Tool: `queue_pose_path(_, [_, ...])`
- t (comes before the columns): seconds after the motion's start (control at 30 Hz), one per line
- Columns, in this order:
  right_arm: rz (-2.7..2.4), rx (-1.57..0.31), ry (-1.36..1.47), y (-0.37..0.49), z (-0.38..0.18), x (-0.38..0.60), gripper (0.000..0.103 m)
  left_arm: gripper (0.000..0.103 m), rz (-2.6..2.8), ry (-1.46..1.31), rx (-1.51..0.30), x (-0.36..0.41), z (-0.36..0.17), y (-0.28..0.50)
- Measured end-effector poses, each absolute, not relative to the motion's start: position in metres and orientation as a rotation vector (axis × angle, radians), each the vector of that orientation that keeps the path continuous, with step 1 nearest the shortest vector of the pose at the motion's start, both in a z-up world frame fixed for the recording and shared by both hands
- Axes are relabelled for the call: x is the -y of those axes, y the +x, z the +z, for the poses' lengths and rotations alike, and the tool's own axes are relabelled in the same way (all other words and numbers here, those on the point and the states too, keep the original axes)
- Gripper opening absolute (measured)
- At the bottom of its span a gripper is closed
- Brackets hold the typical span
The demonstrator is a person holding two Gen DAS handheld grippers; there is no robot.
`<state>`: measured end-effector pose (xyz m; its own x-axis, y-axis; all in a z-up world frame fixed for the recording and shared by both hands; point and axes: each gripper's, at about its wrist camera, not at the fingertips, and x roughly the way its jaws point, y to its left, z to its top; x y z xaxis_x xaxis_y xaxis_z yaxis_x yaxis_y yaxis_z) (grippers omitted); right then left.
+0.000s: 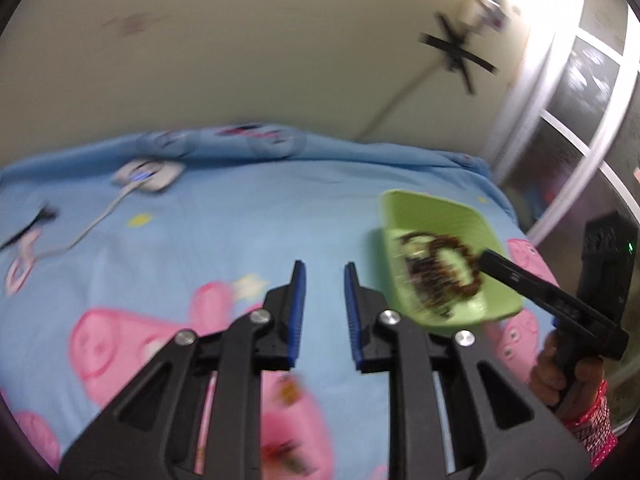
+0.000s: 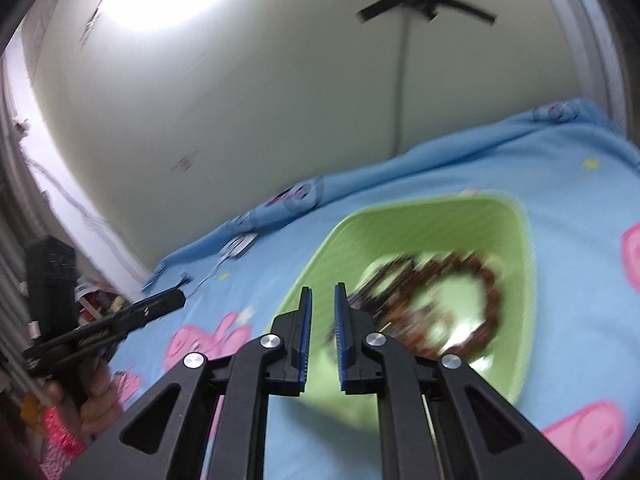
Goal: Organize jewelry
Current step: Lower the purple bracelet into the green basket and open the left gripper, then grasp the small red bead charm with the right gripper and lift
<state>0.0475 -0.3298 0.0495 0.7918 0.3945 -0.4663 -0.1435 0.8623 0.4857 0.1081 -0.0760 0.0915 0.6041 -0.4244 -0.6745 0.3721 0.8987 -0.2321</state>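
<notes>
A green tray (image 1: 436, 216) lies on the blue bedsheet and holds a brown bead bracelet (image 1: 460, 268) with darker jewelry beside it. In the right wrist view the tray (image 2: 432, 220) and the bracelet (image 2: 490, 280) are blurred. My left gripper (image 1: 325, 276) is open and empty, above the sheet to the left of the tray. My right gripper (image 2: 323, 300) is open with a narrow gap and empty, over the tray's near left rim. It also shows in the left wrist view (image 1: 532, 280), reaching over the tray's right edge.
A blue sheet with pink pig prints (image 1: 240, 232) covers the bed. A white device with a cable (image 1: 148, 174) lies at the far left, with a pink hair clip (image 1: 20, 268) near it. A wall stands behind and a window frame (image 1: 560, 120) to the right.
</notes>
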Motion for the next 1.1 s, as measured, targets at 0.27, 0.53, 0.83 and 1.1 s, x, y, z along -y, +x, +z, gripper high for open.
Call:
queue_pose_path(0.27, [0.506, -0.757, 0.358, 0.046, 0.023, 0.249, 0.0, 0.018, -0.304, -0.18, -0.845, -0.031, 0.065, 0.072])
queue_pose_path(0.53, [0.664, -0.841, 0.245, 0.032, 0.013, 0.187, 0.0, 0.018, -0.347, -0.153, -0.915, -0.037, 0.03, 0.037])
queue_pose_path(0.83, [0.679, -0.894, 0.269, 0.033, 0.001, 0.169, 0.0, 0.018, -0.433, -0.094, -0.879, -0.013, 0.034, 0.026])
queue_pose_path(1.1, [0.592, -0.83, 0.326, 0.03, 0.008, 0.204, 0.0, 0.018, -0.527, 0.034, -0.887, 0.025, 0.026, 0.014])
